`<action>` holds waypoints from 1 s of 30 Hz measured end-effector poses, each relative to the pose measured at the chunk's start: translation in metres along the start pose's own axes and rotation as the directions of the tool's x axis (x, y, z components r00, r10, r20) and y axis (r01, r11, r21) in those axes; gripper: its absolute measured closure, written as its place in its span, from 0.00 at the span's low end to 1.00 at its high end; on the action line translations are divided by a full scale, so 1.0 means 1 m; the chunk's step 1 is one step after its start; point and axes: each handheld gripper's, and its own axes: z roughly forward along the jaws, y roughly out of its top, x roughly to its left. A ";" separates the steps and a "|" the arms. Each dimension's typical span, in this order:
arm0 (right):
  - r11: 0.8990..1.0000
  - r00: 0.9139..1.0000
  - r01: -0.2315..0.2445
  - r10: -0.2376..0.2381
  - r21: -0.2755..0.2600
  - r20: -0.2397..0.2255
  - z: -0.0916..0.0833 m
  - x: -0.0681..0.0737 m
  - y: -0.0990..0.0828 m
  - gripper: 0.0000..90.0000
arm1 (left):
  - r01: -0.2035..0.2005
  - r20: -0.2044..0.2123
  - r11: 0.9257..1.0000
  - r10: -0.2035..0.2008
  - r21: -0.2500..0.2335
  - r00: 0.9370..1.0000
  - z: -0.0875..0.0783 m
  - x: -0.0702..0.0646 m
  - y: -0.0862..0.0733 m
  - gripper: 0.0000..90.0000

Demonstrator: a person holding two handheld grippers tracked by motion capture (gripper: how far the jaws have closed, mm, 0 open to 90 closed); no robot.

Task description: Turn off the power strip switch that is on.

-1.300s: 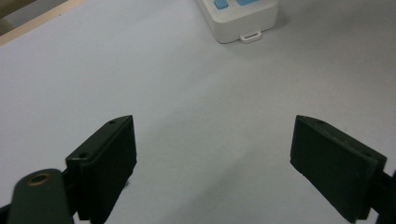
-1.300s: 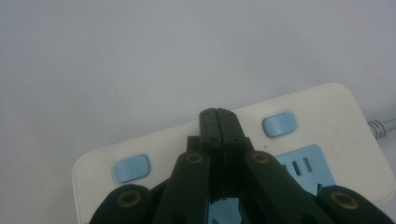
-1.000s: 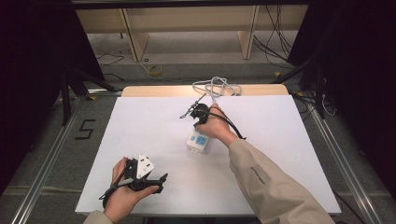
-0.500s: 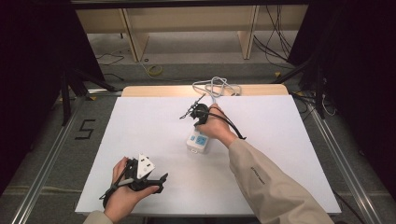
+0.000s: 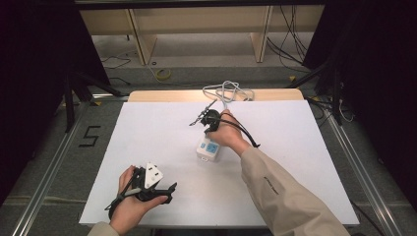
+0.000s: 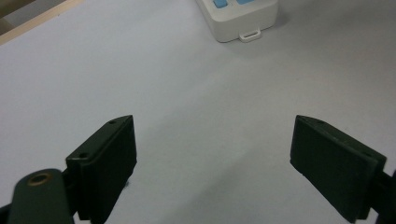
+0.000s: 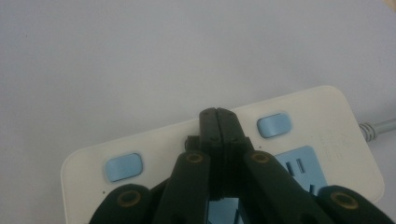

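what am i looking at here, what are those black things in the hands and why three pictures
A person sits at a white table holding a hand-operated gripper in each hand. The high view looks down from above. The other two come from small cameras riding on each gripper, looking along its black fingers. The left gripper rests near the person, fingers wide apart, holding nothing. The right gripper has its fingers pressed together, tips over a white power strip with blue buttons, between two of those buttons; it grips nothing. The strip's grey cable coils at the far edge.
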 end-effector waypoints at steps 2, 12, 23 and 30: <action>1.000 1.000 -0.005 0.005 -0.007 0.000 0.000 0.000 0.000 1.00 | 0.000 0.001 1.000 0.000 0.002 1.000 0.000 0.000 0.000 0.16; 1.000 1.000 0.001 -0.001 -0.012 0.003 0.000 0.000 -0.001 1.00 | -0.002 0.002 1.000 0.002 -0.001 1.000 0.000 -0.001 0.000 0.16; 1.000 1.000 0.008 -0.008 -0.019 0.008 0.000 0.000 -0.001 1.00 | -0.003 0.001 1.000 0.003 0.001 1.000 0.000 -0.001 0.000 0.16; 0.998 1.000 -0.024 0.024 -0.065 -0.011 -0.008 -0.003 -0.004 1.00 | -0.002 0.000 1.000 0.002 0.001 1.000 0.000 0.000 0.000 0.16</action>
